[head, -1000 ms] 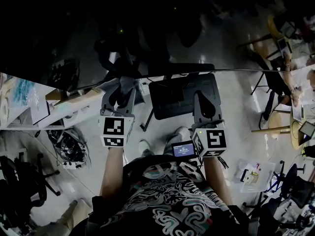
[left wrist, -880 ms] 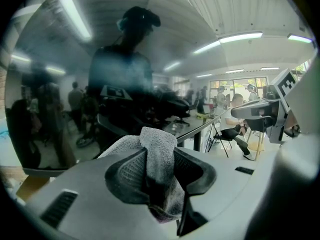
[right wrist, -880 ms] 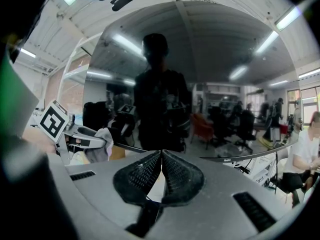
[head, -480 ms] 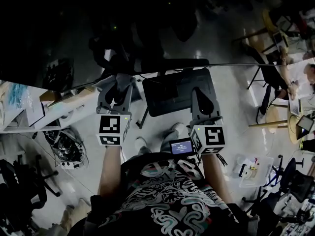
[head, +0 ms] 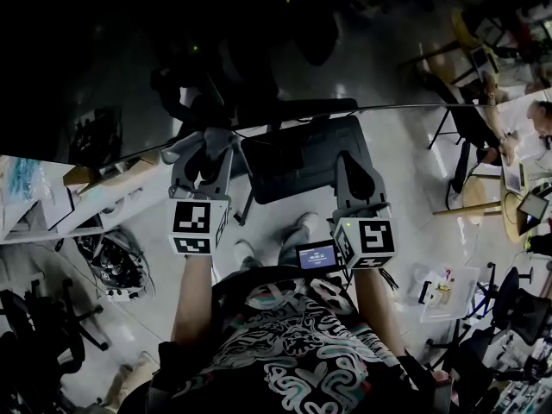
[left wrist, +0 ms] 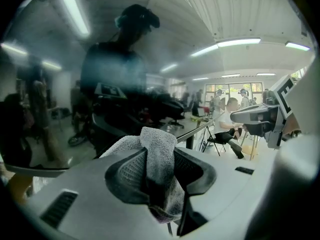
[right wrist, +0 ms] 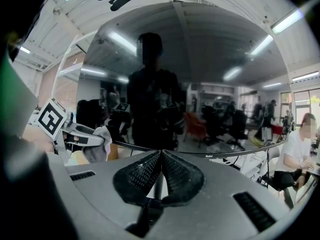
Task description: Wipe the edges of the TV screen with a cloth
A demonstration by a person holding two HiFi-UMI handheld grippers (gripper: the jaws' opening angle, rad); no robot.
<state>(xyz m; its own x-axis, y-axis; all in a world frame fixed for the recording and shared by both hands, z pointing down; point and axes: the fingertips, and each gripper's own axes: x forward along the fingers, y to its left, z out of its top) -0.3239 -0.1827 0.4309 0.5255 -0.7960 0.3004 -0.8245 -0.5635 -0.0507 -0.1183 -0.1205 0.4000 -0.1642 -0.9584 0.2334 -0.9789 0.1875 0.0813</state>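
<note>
The TV screen (head: 103, 59) is a dark, reflective sheet across the top of the head view, and its edge (head: 414, 108) runs from left to right. My left gripper (head: 205, 145) is at that edge, shut on a grey cloth (head: 183, 149). In the left gripper view the cloth (left wrist: 159, 149) sticks out between the closed pads, right up against the glass. My right gripper (head: 354, 160) is shut with nothing in it, just short of the edge and further right. Its pads (right wrist: 145, 171) meet in front of the screen (right wrist: 200, 84).
A dark office chair (head: 302, 158) stands on the floor between the grippers. A cluttered white table (head: 86, 197) and a tangle of cables (head: 116, 261) are at the left. At the right are a clear plastic box (head: 444, 291) and seated people (head: 517, 136).
Both grippers keep their grip and stay at the screen's edge. The head view has drifted slightly, and the left gripper has crept a little to the left.
</note>
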